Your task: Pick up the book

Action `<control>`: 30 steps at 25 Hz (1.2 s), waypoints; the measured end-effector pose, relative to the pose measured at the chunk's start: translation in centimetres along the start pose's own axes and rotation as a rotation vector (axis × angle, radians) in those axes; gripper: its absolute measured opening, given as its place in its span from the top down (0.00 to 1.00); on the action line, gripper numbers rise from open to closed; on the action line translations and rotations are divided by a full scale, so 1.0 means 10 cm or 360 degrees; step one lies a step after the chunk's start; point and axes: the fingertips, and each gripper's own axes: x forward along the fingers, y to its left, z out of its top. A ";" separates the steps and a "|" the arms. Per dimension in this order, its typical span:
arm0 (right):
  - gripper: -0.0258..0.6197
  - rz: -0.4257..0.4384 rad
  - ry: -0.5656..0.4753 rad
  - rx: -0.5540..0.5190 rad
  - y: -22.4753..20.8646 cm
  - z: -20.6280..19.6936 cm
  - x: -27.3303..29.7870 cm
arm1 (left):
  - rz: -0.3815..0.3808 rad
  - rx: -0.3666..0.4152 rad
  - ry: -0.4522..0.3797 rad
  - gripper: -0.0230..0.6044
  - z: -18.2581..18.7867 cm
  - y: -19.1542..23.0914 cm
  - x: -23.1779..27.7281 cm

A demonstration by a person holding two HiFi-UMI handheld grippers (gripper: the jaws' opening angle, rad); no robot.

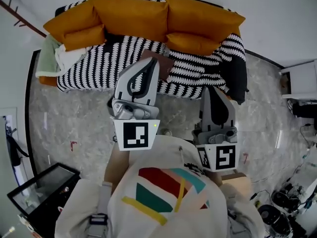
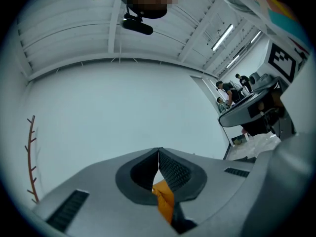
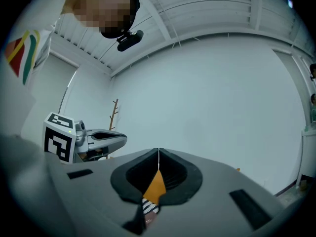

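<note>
Floor (image 1: 74, 118) open before sofa (image 1: 133, 16); book (image 1: 166, 63) near seat front edge.

Your book (image 1: 165, 63) is a thin, closed volume with a plain dark brown cover. It lies flat on the black-and-white striped blanket (image 1: 99, 63) spread over the seat of the orange-cushioned sofa (image 1: 133, 16). You will find it about mid-seat, in front of the gap between the two big back cushions. It is turned at a slant to the seat's front edge. In the head view your left gripper (image 1: 152, 61) overlaps the book's left part, so only its right portion and corners show. Neither gripper holds it
</note>
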 end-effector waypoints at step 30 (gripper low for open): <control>0.94 -0.0020 0.0235 0.0126 -0.79 -0.63 2.28 | -0.0075 0.0049 0.0146 0.95 -1.11 1.09 2.11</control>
